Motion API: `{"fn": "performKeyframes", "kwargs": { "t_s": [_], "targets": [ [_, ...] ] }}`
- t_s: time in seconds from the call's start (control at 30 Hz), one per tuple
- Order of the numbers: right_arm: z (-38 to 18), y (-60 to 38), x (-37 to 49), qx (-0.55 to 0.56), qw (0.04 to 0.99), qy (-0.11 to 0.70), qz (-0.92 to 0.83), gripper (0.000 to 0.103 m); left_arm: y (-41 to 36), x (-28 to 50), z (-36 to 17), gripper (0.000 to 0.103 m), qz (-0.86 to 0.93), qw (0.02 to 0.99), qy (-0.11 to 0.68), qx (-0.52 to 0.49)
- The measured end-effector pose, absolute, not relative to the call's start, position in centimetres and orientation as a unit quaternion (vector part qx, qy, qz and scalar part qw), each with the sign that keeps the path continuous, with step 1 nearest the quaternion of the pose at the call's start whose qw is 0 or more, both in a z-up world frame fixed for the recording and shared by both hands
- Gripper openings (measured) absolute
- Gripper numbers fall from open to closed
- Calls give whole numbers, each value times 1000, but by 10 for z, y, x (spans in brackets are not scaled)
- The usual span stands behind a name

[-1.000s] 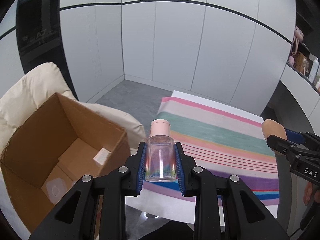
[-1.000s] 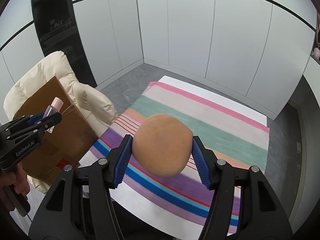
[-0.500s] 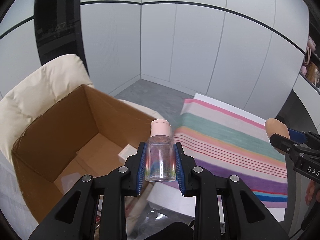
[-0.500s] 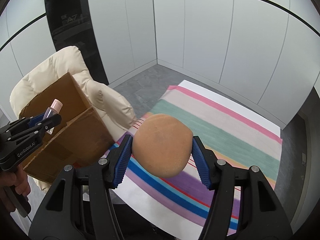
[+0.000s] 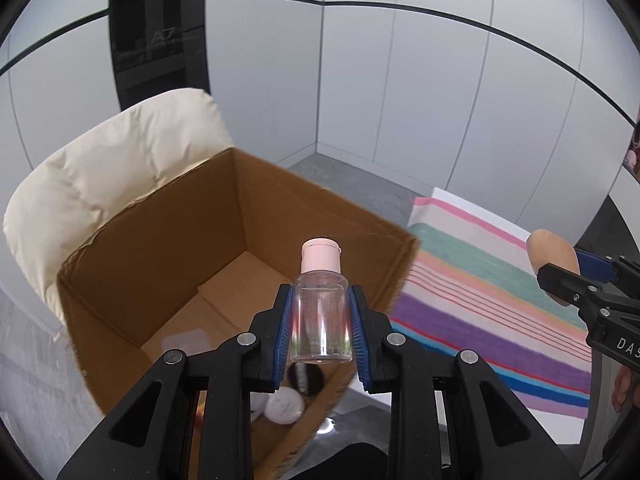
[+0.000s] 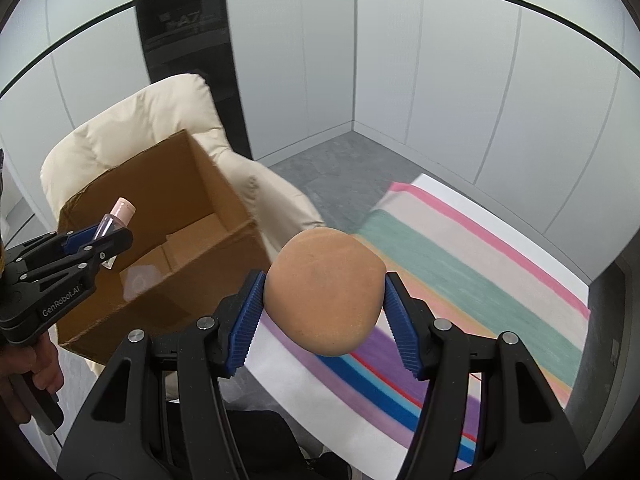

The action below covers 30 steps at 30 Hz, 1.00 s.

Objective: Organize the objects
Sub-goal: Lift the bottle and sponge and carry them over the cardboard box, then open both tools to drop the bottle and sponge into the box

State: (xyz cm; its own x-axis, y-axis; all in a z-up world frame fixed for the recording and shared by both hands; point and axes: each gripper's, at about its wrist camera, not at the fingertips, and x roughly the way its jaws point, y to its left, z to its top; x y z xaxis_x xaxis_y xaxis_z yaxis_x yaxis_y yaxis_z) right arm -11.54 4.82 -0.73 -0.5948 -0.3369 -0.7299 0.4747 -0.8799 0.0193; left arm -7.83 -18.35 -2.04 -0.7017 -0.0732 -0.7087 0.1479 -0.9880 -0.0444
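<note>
Clear plastic bottle [image 5: 321,322], pink cap, is clamped at its body in the left claw [image 5: 321,334] above the open cardboard box [image 5: 152,248]; judged light, slippery. Right claw [image 6: 323,316] grips a tan sponge [image 6: 325,290] over the striped tabletop's [image 6: 480,280] near-left edge; judged soft, compressible.

bottle [image 5: 321,312]: 1 | sponge [image 6: 324,290]: 1 | box [image 5: 160,240]: 1 | tongs: 2
</note>
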Motion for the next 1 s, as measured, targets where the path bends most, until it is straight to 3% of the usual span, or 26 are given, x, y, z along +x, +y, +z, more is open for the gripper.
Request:
{"fn": "performKeyframes", "kwargs": {
  "t_s": [0.37,0.47,0.53,0.63,0.67,1.0],
  "targets": [
    [-9,-10,-106,385,269,108,-876,62,-223,-61,-29,28,-914,86,46,393],
    [-10,-25,-102,385,280,114,-872,62,-231,-54,-28,43,-916,94,39,388],
    [-10,-36,-100,385,287,117,-870,62,-235,-47,-25,74,-917,105,35,382],
    [-11,-50,-96,384,296,123,-866,62,-246,-37,-21,99,-919,133,27,369],
    [-11,-56,-95,384,299,125,-864,62,-250,-33,-20,103,-919,147,22,365],
    [-13,-110,-82,383,333,136,-851,62,-302,-1,-17,103,-910,189,57,365]
  ]
}}
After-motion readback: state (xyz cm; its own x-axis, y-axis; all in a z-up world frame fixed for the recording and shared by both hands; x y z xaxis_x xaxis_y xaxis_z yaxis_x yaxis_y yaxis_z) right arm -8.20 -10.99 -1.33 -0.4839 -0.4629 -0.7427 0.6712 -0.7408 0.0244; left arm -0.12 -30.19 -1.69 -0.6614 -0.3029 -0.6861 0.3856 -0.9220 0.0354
